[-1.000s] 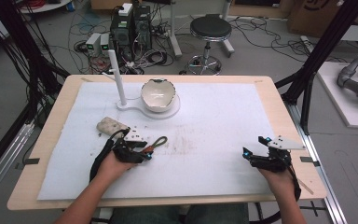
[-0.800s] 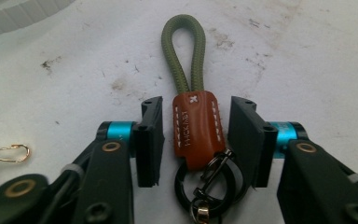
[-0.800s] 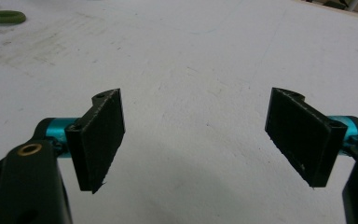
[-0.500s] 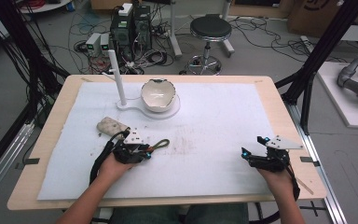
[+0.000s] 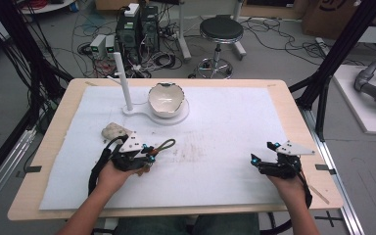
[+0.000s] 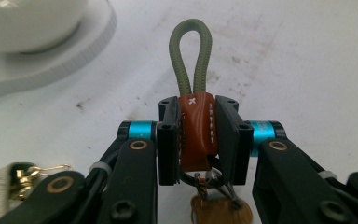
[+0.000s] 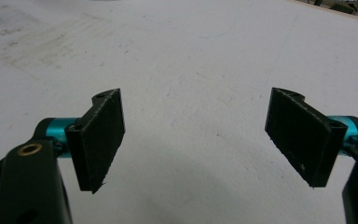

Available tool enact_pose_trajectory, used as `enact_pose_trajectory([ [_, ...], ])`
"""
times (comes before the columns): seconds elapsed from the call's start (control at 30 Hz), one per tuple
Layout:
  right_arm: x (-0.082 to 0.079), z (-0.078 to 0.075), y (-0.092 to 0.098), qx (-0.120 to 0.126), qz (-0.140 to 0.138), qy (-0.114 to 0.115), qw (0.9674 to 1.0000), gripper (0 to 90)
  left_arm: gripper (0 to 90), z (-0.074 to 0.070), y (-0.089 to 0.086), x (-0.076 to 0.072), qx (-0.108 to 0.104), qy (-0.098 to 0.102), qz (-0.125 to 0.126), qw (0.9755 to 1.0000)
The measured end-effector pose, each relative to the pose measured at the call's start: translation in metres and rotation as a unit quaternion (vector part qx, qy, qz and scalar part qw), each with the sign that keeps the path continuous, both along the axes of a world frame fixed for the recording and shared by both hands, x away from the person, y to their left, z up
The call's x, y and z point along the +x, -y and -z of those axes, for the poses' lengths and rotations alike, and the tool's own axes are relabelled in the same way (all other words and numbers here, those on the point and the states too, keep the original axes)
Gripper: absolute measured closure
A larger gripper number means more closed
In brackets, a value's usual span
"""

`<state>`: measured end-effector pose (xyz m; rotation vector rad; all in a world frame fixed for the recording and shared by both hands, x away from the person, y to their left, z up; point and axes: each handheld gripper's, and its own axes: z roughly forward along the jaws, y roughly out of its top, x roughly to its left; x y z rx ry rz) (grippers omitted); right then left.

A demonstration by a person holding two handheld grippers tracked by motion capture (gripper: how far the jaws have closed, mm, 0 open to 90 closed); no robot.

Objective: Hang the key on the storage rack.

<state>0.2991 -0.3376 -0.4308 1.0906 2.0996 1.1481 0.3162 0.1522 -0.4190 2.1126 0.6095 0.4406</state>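
The left gripper (image 6: pixel 197 135) is clamped on a keychain (image 6: pixel 196 126), its pads pressing either side of the brown leather tab; the jaws have just been closing onto it. From the tab an olive-green cord loop (image 6: pixel 189 56) sticks out forward past the jaw tips, and a metal ring with a tan piece hangs below the tab, between the jaws. In the high view the keychain (image 5: pixel 162 145) sits at the tip of the left gripper (image 5: pixel 147 152), in front of and a little to the left of the white bowl (image 5: pixel 166 99), well apart from it. The bowl rests on a white stand (image 5: pixel 127 83) with an upright post. A beige lump (image 5: pixel 115 130) lies on the white table cover (image 5: pixel 225 127) between the stand and the left gripper, just beyond the gripper's body. The right gripper (image 5: pixel 260 160) is far to the right of the bowl and nearer the person, with its jaws spread wide and nothing between them; the right gripper view has its pads (image 7: pixel 100 135) over bare cover.
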Motion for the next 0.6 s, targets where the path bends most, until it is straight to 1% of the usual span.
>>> enact_pose_trajectory([
  [0.07,0.002,0.0,-0.003,0.001,-0.003,0.0,1.0,20.1,71.1,-0.008,-0.006,-0.002,-0.018,0.006,-0.009,0.9998],
  [0.1,0.002,0.0,-0.003,0.001,-0.003,0.0,1.0,20.1,71.1,-0.008,-0.006,-0.002,-0.018,0.006,-0.009,0.9998],
  [0.13,0.003,0.0,-0.005,0.002,-0.005,0.001,1.0,20.1,71.2,-0.014,-0.012,-0.004,-0.028,0.016,-0.016,0.9993],
  [0.27,0.007,-0.002,-0.01,0.004,-0.012,0.002,0.9999,20.1,71.2,-0.027,-0.025,-0.006,-0.046,0.028,-0.034,0.998],
  [0.3,0.008,-0.002,-0.011,0.003,-0.012,0.004,0.9999,20.1,71.2,-0.031,-0.029,-0.006,-0.054,0.032,-0.042,0.9971],
  [0.33,0.009,-0.002,-0.012,0.005,-0.015,0.004,0.9999,20.1,71.2,-0.034,-0.032,-0.006,-0.057,0.035,-0.044,0.9968],
  [0.37,0.01,-0.002,-0.013,0.005,-0.015,0.004,0.9999,20.1,71.1,-0.034,-0.032,-0.006,-0.057,0.035,-0.044,0.9968],
  [0.4,0.012,-0.002,-0.014,0.006,-0.017,0.004,0.9998,20.1,71.2,-0.044,-0.038,-0.005,-0.065,0.043,-0.052,0.9956],
  [0.43,0.013,-0.002,-0.016,0.006,-0.018,0.003,0.9998,20.1,71.2,-0.048,-0.04,-0.004,-0.067,0.048,-0.054,0.9952],
  [0.53,0.016,-0.002,-0.02,0.007,-0.022,0.001,0.9997,20.1,71.1,-0.061,-0.044,-0.002,-0.068,0.061,-0.06,0.994],
  [0.6,0.019,-0.002,-0.024,0.006,-0.025,0.002,0.9997,20.1,71.2,-0.073,-0.046,0.001,-0.064,0.073,-0.063,0.9933],
])
